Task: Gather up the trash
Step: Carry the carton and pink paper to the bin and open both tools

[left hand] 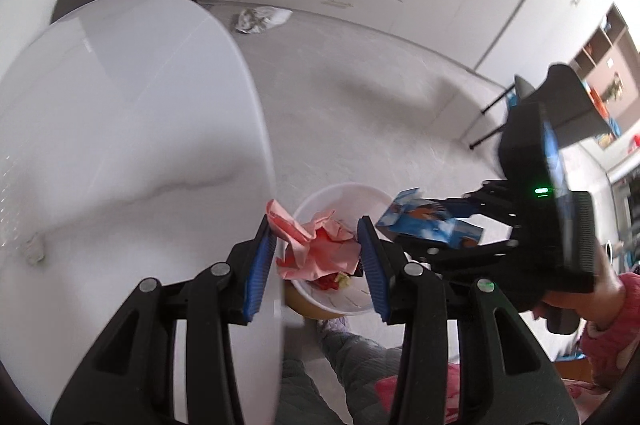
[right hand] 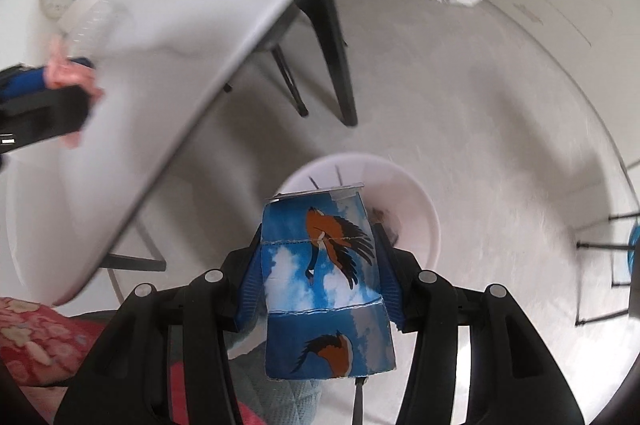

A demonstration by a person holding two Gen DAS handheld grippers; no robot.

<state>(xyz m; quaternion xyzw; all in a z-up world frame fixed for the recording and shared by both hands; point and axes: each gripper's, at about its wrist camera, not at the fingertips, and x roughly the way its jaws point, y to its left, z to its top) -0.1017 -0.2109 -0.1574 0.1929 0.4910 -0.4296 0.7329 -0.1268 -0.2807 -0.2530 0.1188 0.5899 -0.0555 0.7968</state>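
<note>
My left gripper (left hand: 316,257) holds a crumpled pink paper (left hand: 316,245) between its blue pads, right over the white bin (left hand: 344,301) on the floor beside the table edge. The jaws stand fairly wide but the paper spans them. My right gripper (right hand: 320,265) is shut on a blue carton with a bird print (right hand: 324,281), held above the same white bin (right hand: 420,217). The carton also shows in the left wrist view (left hand: 428,225), just right of my left gripper. The bin holds some red and yellow scraps (left hand: 332,281).
A round white table (left hand: 120,145) fills the left. A small white scrap (left hand: 34,249) lies on it. A crumpled wrapper (left hand: 260,17) lies on the floor near the cabinets. A dark chair (right hand: 320,37) stands under the table. A black stand's legs (left hand: 488,125) are at the right.
</note>
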